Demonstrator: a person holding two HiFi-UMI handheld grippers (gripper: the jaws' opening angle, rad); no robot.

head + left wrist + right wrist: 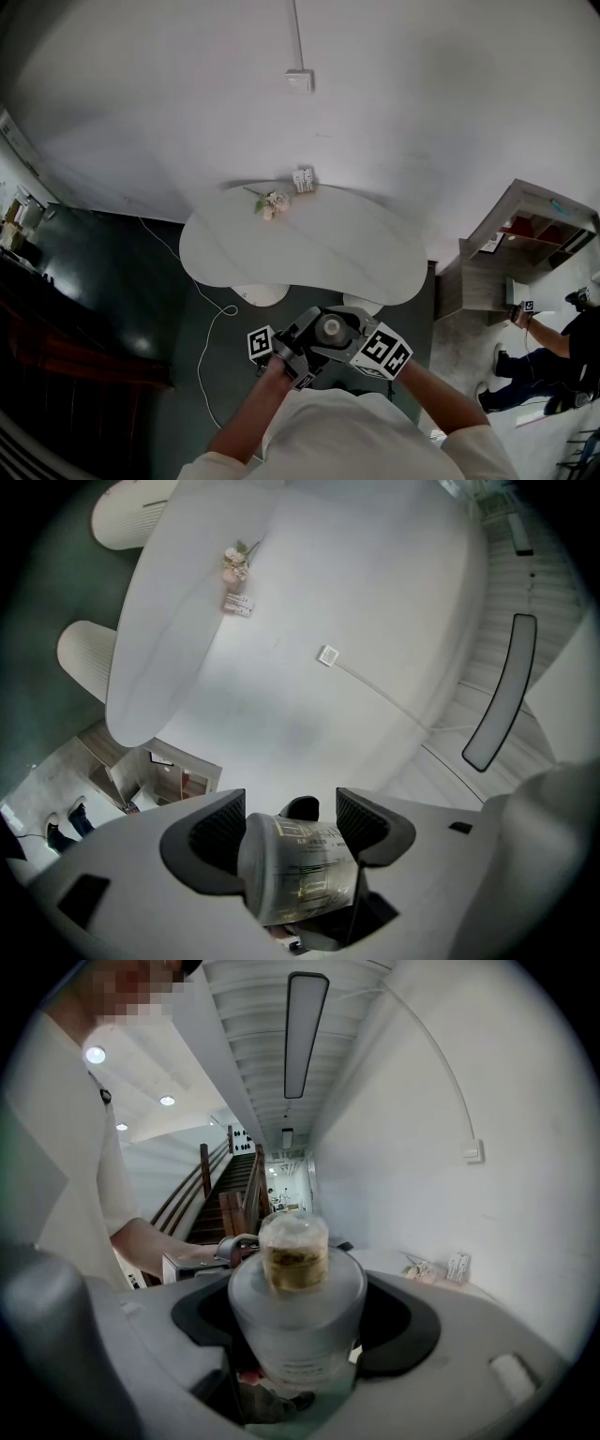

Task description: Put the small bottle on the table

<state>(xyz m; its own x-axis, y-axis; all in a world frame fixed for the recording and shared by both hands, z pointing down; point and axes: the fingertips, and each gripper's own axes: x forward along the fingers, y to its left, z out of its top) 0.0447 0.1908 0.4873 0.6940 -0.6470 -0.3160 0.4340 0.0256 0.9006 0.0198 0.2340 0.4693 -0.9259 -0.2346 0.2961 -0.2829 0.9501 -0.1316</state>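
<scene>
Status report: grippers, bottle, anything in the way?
Left gripper, right gripper both shut on small bottle. Bottle in air, short of table. Flowers and card at far edge.

The table (309, 258) has a white top with a rounded, bean-like outline. Its far edge stands against the white wall (169, 112). Two items rest on the top, both at the far edge near the middle: a small sprig of flowers (272, 203) and, just to its right, an upright printed card (303, 179).

Two white stools (260, 294) are tucked under the near edge. The table stands on a dark green floor (122, 272). A white cable (200, 314) lies on it, left of the stools. To the right, a lighter floor section (459, 347) carries a wooden shelf unit (525, 239).
</scene>
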